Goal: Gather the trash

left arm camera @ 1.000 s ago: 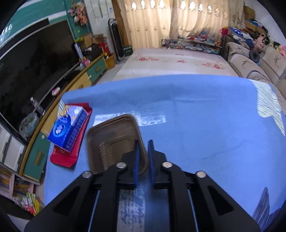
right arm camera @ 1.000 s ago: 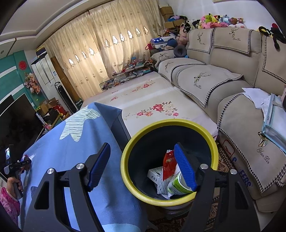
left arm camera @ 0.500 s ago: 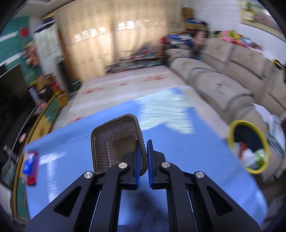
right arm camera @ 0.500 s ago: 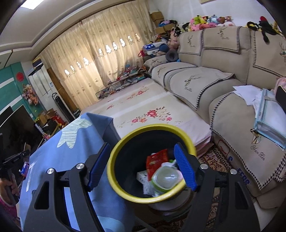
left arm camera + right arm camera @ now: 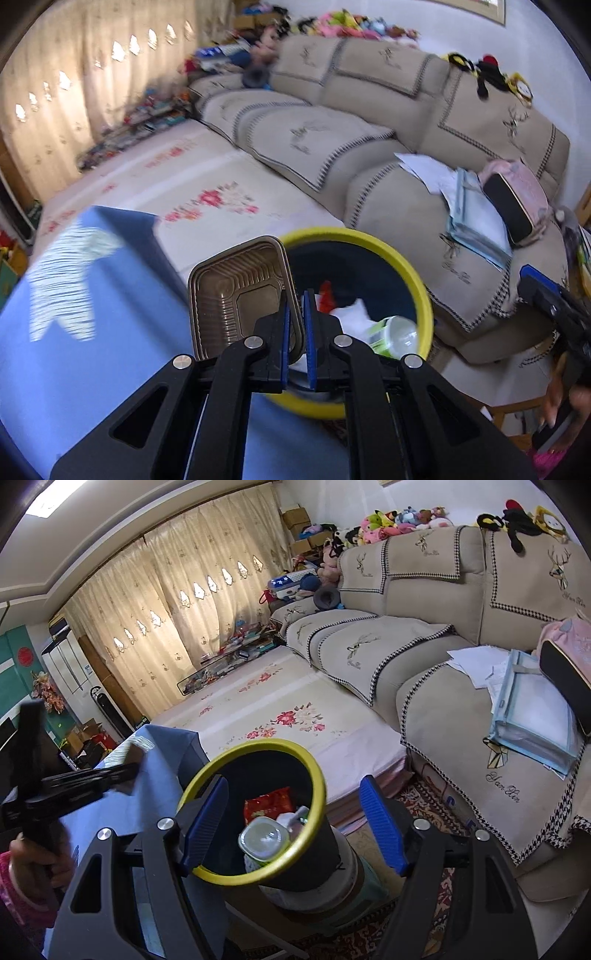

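The left gripper (image 5: pixel 296 325) is pinching the near rim of a brown plastic tray (image 5: pixel 236 295), its blue ribbed pads nearly together with only the thin wall of the tray between them. The tray is a shallow rounded rectangle, glossy and translucent, with moulded ridges running down its sides to a flat base, and it is hanging off the gripper over the edge of the blue tablecloth (image 5: pixel 110 350), its far corner overlapping the bin's rim in the left wrist view. The bin (image 5: pixel 310 775) is a round dark bucket with a smooth yellow lip, standing on the floor just beside the table. Inside it are lying a shiny red crinkled wrapper (image 5: pixel 267 803), a clear plastic cup with a green label (image 5: pixel 264 836) and some crumpled white paper (image 5: pixel 352 314). The right gripper (image 5: pixel 295 827) is standing wide open with nothing between its fingers, and in its own view the blue textured pads are framing the bin's mouth from either side without touching it. The tablecloth is a soft matt fabric with a pale striped print. Behind the bin a beige sofa (image 5: pixel 443 686) with houndstooth-trimmed covers is carrying loose papers and a clear zip folder (image 5: pixel 532 716). A cream floral mat (image 5: pixel 288 716) is covering the floor.
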Available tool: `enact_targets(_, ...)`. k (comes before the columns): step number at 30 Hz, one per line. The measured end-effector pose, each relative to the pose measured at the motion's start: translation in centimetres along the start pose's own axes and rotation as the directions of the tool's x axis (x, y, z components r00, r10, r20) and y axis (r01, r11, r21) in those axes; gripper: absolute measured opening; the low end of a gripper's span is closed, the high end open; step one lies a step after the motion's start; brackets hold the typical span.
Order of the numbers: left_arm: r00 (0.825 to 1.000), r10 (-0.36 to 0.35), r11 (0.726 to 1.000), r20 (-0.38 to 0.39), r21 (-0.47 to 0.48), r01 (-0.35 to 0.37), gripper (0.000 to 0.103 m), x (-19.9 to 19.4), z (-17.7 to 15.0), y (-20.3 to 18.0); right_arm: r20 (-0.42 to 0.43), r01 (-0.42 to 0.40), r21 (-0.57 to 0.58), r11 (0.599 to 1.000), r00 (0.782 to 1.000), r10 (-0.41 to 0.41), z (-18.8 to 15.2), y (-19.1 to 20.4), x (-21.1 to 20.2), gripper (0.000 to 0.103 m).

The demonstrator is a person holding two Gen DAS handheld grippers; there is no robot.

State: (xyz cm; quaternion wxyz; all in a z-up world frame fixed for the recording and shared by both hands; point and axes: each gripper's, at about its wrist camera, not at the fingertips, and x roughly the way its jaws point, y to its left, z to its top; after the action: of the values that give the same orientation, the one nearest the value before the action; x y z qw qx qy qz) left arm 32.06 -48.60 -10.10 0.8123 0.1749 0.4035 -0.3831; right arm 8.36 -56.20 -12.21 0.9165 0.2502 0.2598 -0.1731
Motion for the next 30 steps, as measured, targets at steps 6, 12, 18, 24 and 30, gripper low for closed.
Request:
enact_targets(6,0.997,0.003,1.0,-0.075,0.0,-0.003,0.02,4.7,0.4,-0.6,-0.023,0.002,0.016,1.0,1.0,-0.002,-0.5,-1.5,0.3,0.07)
enact_targets(12,0.997,0.035,0.998,-0.071,-0.047,-0.039,0.053,5.0,-0.5,1.7,-0.024,-0.001,0.015,1.0,1.0,0.002,-0.5,-1.5,0.2,0.07)
enact_targets(18,0.979,0.148,0.985,0.143,-0.106,-0.133,0.092,-6.1,-4.1,4.0,-0.034,-0.023,-0.051,0.998,0.999,0.021,-1.1,0.8,-0.8,0.072)
enact_targets(24,0.865,0.404,0.912,0.296,-0.199,-0.358,0.098,-19.9,-12.7,5.8,-0.048,-0.094,-0.164,0.982,0.995,0.087,-3.0,6.2,-2.3,0.078)
enact_targets(30,0.777,0.556,0.818,0.296,-0.363,-0.447,0.098,-29.4,-20.6,8.0,-0.025,-0.182,-0.303,0.935,0.983,0.183,-5.3,13.1,-5.7,0.089)
